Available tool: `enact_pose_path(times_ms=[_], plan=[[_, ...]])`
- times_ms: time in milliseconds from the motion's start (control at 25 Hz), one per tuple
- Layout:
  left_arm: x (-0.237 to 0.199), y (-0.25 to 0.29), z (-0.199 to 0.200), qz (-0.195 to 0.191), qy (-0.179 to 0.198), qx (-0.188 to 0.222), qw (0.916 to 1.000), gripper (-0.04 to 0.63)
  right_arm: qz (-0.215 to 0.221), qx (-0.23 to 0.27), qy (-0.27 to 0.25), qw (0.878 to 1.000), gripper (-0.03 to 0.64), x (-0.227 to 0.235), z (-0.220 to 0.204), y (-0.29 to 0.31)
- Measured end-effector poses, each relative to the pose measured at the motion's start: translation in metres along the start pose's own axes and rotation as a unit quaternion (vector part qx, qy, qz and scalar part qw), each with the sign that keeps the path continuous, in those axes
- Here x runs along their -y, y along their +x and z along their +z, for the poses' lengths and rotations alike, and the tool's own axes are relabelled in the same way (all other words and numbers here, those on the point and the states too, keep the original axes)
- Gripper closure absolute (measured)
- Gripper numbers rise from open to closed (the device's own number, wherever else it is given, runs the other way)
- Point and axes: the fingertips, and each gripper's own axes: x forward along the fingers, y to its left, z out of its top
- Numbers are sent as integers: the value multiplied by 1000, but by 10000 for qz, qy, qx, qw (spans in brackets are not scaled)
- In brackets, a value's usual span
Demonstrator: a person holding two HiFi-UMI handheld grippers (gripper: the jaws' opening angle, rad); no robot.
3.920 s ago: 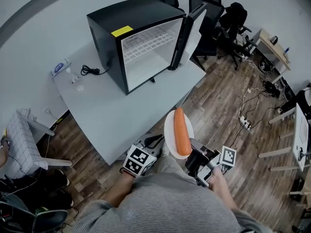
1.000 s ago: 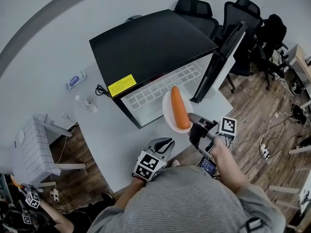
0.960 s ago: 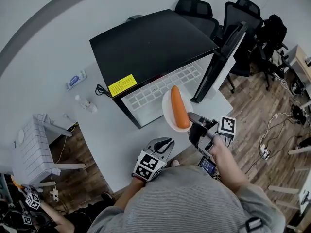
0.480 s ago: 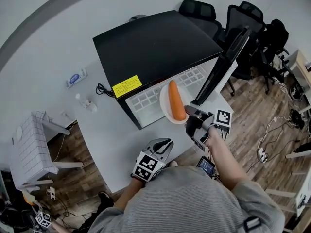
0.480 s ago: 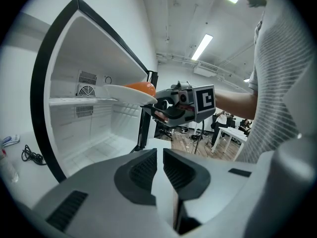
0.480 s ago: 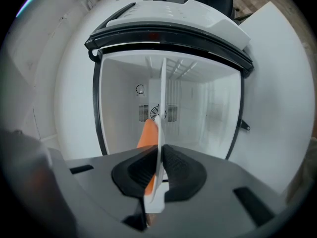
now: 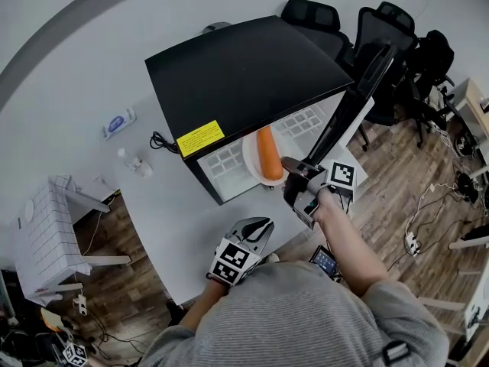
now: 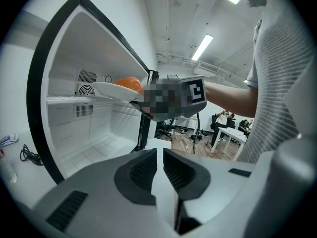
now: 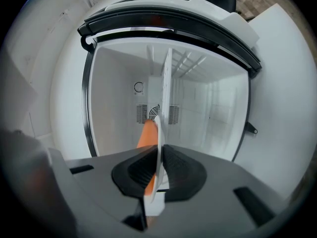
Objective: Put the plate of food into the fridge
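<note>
The right gripper is clamped on the rim of the plate, which carries a carrot just inside the open fridge. Held by one edge, the plate could tip and roll the carrot off, or clip the shelf. The left gripper hangs closed on nothing. The fridge's yellow label is too small to read.

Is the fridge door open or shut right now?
Open. The fridge door stands swung out to the side, and the right gripper view looks past the plate straight into the white fridge interior.
</note>
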Motion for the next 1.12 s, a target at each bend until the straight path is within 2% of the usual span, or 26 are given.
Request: enact_pose_path(times_ms=[840, 1120], plan=[[-1, 3, 0, -40, 12, -50, 10000, 549, 3, 362, 329, 9988, 586, -3, 3, 24], [1, 3, -1, -45, 24, -72, 10000, 549, -113, 607, 239, 9978, 585, -5, 3, 30]])
